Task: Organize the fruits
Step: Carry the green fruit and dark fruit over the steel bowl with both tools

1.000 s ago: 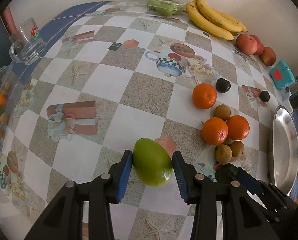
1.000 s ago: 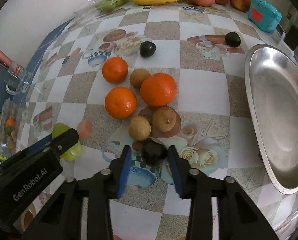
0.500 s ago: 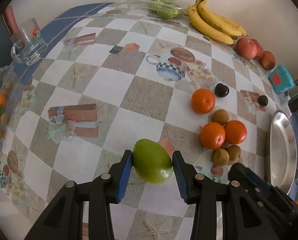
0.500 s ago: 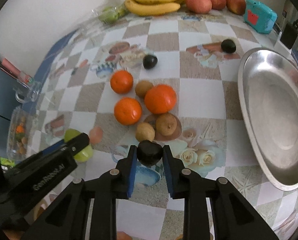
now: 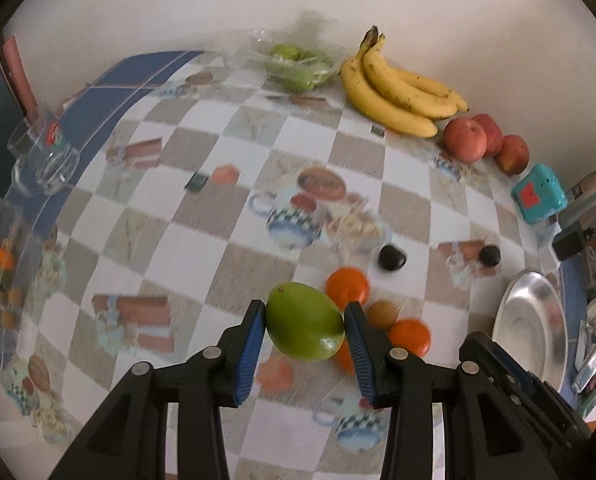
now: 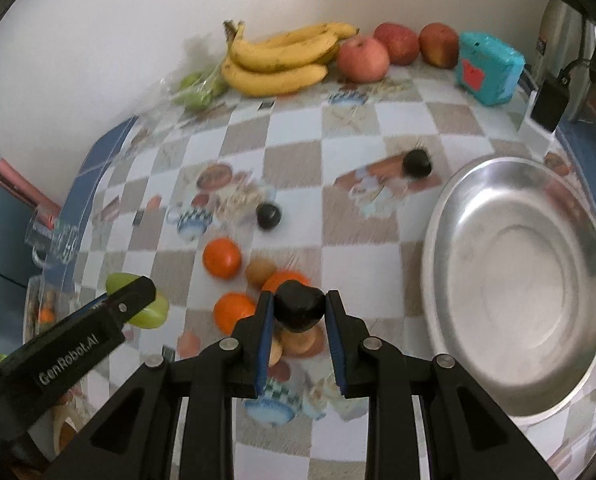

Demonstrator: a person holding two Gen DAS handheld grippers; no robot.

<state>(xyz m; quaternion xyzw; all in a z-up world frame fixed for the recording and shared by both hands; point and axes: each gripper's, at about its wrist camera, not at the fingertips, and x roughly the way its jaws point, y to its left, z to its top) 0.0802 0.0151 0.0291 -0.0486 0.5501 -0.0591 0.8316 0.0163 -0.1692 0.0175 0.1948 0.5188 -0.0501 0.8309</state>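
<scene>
Checkered oilcloth covers the tabletop [image 5: 202, 216], where the left tongs [image 5: 305, 326] are clenched on a green mango [image 5: 303, 322] lifted above the oranges [image 5: 346, 288]. Further right, the right tongs [image 6: 299, 312] grip a dark avocado [image 6: 299, 306] held off the surface, over the orange-and-kiwi cluster [image 6: 260, 272]. Bananas [image 6: 278, 58] and apples [image 6: 361, 60] line the wall, and the steel bowl [image 6: 457, 208] sits at the far right.
</scene>
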